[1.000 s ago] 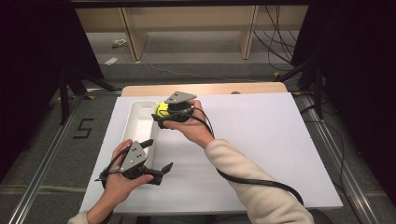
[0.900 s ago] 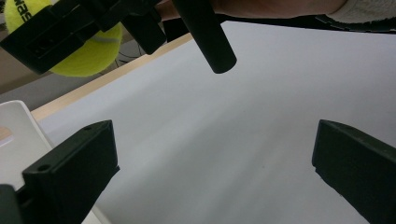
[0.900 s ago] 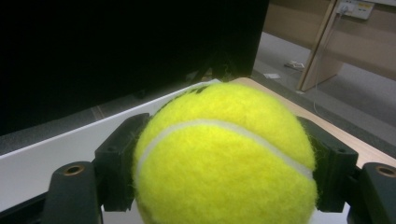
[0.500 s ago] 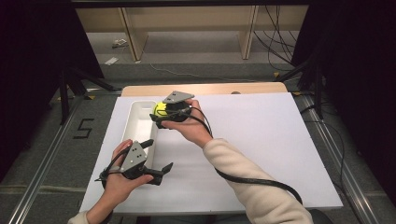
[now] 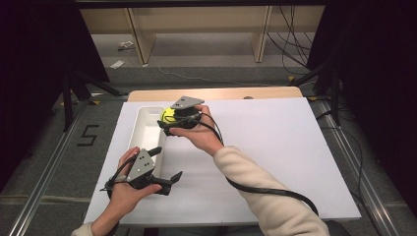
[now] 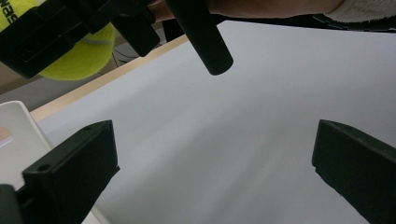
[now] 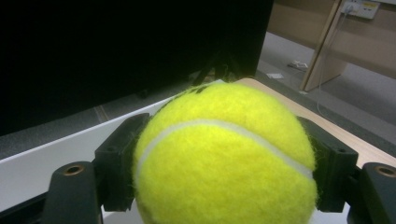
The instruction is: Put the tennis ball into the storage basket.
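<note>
A yellow tennis ball (image 5: 168, 115) (image 7: 224, 154) (image 6: 74, 56) sits clamped between the jaws of my right gripper (image 5: 172, 120) (image 7: 224, 158), which is shut on it. The ball hangs over the far end of a long white tray (image 5: 145, 129) at the left of the white board. My left gripper (image 5: 164, 167) (image 6: 215, 168) is lower left, near the tray's front end, open with nothing between its jaws. In the left gripper view the right gripper and ball appear at the top left.
A large white board (image 5: 275, 147) covers the table, with a strip of wooden tabletop (image 5: 221, 93) behind it. A black cable (image 5: 255, 184) trails from the right gripper along the sleeve. Dark curtains and metal rails flank the table.
</note>
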Demonstrator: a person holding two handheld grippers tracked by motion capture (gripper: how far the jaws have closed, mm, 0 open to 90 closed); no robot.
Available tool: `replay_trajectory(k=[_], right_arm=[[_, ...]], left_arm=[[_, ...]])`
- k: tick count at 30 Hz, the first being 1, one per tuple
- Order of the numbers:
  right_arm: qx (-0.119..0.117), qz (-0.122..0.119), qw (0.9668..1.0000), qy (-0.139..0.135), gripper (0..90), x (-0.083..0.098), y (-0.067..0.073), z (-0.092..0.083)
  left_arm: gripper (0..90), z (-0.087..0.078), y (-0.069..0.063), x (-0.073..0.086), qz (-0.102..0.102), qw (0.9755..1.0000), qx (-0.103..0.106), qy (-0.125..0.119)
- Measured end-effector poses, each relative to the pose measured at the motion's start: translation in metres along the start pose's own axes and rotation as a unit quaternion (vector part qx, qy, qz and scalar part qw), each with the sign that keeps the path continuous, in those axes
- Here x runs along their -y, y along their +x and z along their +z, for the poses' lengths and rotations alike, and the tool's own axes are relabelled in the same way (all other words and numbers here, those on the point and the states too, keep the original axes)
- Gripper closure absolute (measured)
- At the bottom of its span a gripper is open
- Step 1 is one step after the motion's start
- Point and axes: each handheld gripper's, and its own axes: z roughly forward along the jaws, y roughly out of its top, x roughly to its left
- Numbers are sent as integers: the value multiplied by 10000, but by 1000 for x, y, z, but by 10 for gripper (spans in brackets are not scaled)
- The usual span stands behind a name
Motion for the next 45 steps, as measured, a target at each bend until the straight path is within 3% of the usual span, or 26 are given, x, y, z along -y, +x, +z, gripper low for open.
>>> replay_trajectory(k=[45], right_arm=[[-129, -108, 9999, 28, 267, -8, 11, 9]], left_arm=[[0, 0, -1, 0, 12, 10000, 29, 17]])
